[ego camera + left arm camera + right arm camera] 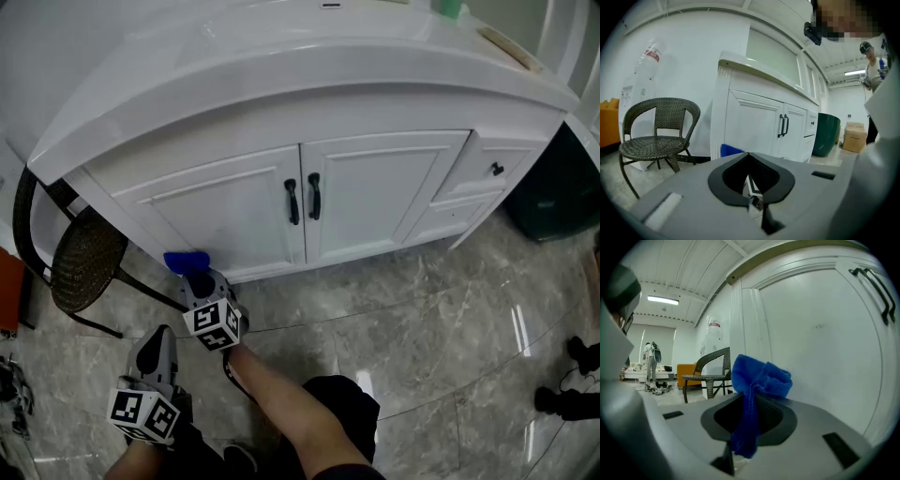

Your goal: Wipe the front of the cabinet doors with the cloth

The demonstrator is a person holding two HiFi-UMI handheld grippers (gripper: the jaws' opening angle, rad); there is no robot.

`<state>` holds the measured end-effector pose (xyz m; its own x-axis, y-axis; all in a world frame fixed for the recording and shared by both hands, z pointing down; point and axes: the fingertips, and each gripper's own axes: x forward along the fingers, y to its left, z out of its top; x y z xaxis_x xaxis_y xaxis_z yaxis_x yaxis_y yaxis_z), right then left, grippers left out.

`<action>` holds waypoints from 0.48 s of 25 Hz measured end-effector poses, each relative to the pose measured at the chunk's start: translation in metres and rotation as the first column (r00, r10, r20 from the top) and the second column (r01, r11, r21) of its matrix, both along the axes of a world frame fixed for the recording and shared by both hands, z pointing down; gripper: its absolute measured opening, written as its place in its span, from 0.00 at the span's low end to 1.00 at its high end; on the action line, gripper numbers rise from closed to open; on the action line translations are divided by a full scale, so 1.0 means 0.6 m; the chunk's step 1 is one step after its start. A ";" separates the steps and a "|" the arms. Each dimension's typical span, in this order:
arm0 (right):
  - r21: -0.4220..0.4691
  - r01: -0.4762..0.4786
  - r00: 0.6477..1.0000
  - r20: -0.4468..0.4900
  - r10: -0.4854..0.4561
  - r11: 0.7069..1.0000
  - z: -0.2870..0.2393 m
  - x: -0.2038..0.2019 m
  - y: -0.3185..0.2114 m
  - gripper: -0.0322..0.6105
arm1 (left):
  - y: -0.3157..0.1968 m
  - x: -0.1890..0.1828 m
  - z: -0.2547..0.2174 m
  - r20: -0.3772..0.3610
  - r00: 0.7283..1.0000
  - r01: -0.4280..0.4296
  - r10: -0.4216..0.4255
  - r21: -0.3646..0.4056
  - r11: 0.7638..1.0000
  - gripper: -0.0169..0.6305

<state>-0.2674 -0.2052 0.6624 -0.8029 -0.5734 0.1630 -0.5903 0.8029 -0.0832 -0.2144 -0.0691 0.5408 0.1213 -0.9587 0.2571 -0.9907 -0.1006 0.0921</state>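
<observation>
The white cabinet has two doors, the left door and the right door, each with a black handle at the middle seam. My right gripper is shut on a blue cloth, low by the left door's bottom left corner. In the right gripper view the cloth bunches above the right gripper, close to the door panel; contact cannot be told. My left gripper hangs lower and further back, shut and empty. In the left gripper view the left gripper points toward the cloth and doors.
A dark wicker chair stands left of the cabinet, close to both grippers. A green bin sits at the cabinet's right end, beyond a drawer stack. The person's leg stretches over the grey marble floor. Black items lie at far right.
</observation>
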 end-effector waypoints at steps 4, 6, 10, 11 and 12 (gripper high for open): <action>0.028 -0.018 1.000 -0.020 0.019 0.999 -0.006 0.027 -0.007 0.16 | -0.005 0.010 0.022 -0.024 1.000 -0.017 0.017 -0.014 1.000 0.03; 0.035 -0.066 0.997 -0.034 0.067 0.997 -0.005 0.065 -0.024 0.16 | -0.014 0.030 0.021 -0.032 0.998 -0.052 0.052 -0.004 0.999 0.03; 0.027 -0.196 0.977 -0.079 0.197 0.980 0.007 0.177 -0.066 0.16 | -0.035 0.085 0.012 -0.055 0.989 -0.134 0.135 0.020 0.991 0.03; 0.025 -0.229 0.969 -0.088 0.230 0.973 0.009 0.206 -0.075 0.16 | -0.039 0.100 0.010 -0.062 0.986 -0.155 0.156 0.024 0.988 0.03; 0.022 -0.261 0.960 -0.096 0.262 0.965 0.009 0.235 -0.083 0.16 | -0.043 0.114 0.009 -0.068 0.982 -0.174 0.176 0.028 0.984 0.03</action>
